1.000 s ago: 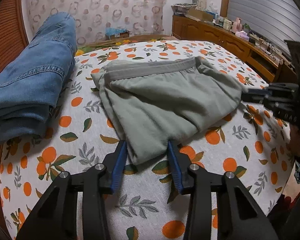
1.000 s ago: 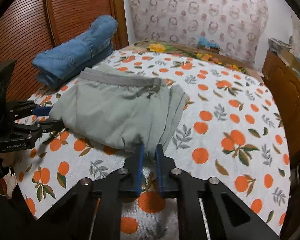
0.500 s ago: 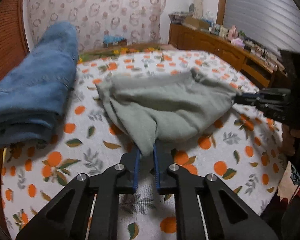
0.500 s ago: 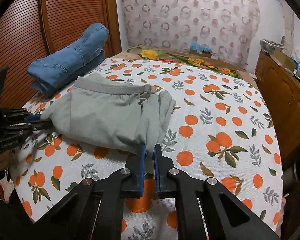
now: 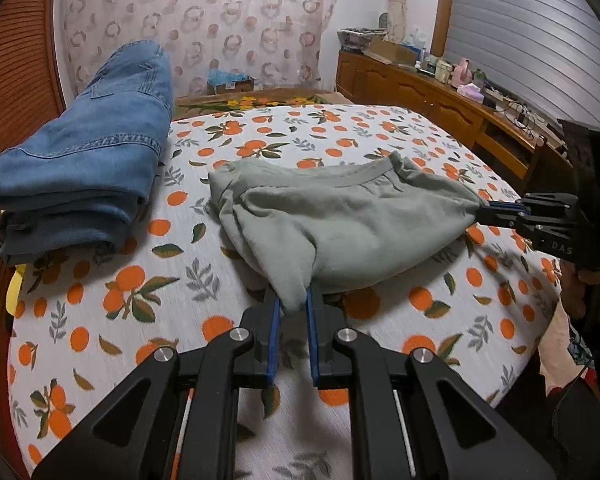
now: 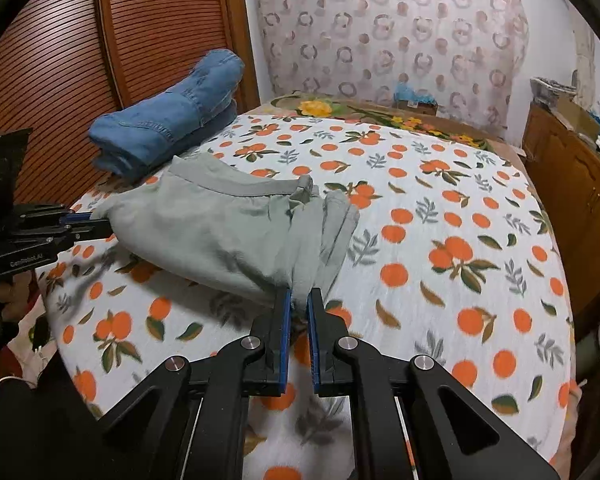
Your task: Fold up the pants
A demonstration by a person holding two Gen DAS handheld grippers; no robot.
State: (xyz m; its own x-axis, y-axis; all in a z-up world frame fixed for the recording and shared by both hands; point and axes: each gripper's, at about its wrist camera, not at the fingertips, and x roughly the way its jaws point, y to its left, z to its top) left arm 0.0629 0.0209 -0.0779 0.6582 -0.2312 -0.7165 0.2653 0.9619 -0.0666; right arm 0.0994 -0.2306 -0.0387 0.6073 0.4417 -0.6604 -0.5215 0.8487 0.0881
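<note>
Grey-green pants (image 5: 340,224) (image 6: 220,228), partly folded, lie on the orange-print bedspread (image 5: 140,292) with their near edge raised off it. My left gripper (image 5: 293,304) is shut on the near left corner of the pants. My right gripper (image 6: 298,302) is shut on the near right corner. Each gripper shows in the other's view: the right gripper (image 5: 488,210) at the pants' right end, the left gripper (image 6: 96,222) at their left end. The waistband (image 6: 236,182) lies on the far side.
Folded blue jeans (image 5: 88,168) (image 6: 168,120) sit at the far left of the bed by a slatted wooden door (image 6: 60,52). A wooden cabinet (image 5: 440,96) with clutter runs along the right. A hand (image 5: 580,292) holds the right gripper.
The left gripper went from open around the pants' corner to shut on it. Both grippers then drew back and lifted, raising the near edge of the pants off the bedspread.
</note>
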